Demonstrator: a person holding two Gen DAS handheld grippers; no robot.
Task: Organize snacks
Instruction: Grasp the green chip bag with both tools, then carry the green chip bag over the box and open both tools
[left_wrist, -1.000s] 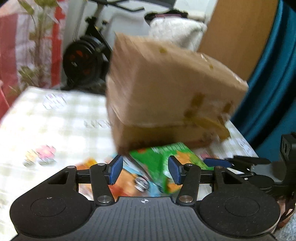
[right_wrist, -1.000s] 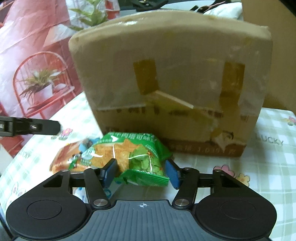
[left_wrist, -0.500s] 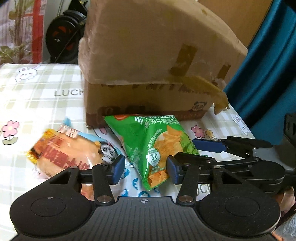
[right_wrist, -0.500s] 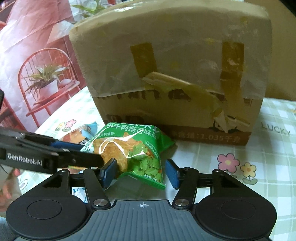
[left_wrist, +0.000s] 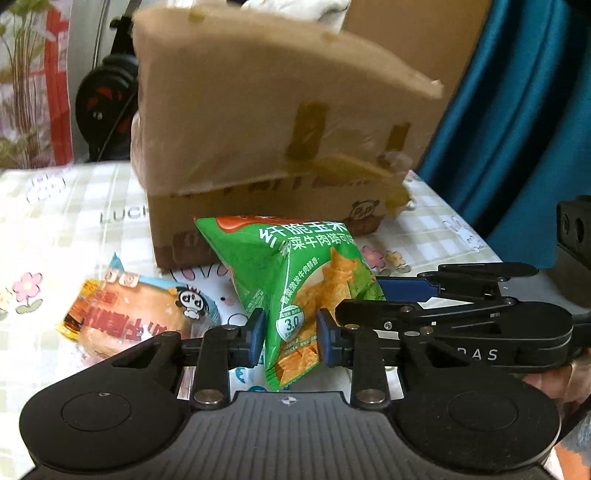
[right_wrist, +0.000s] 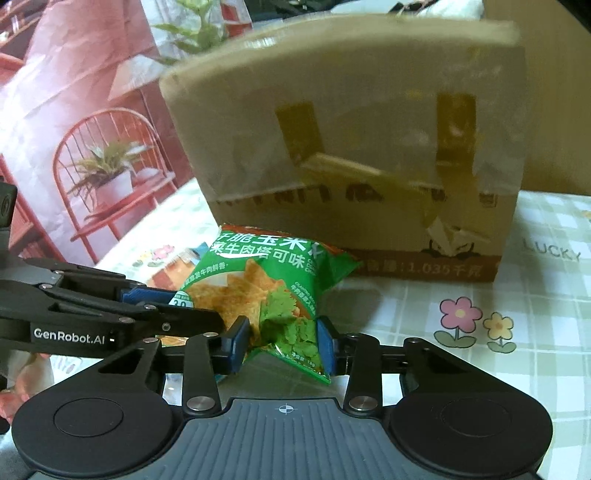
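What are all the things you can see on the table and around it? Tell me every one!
Green chip bag: one, green, in front of the box, between both pairs of jaws.
Orange snack packet: one, orange and light blue, lying on the table left of the green bag.
Cardboard box: one, brown, taped, behind the snacks.
Tablecloth: one, pale checks with flowers.
Curtain: one, teal, right of the box.
Left gripper: one, black, jaws closing on the bag.
Right gripper: one, black, jaws closing on the bag.
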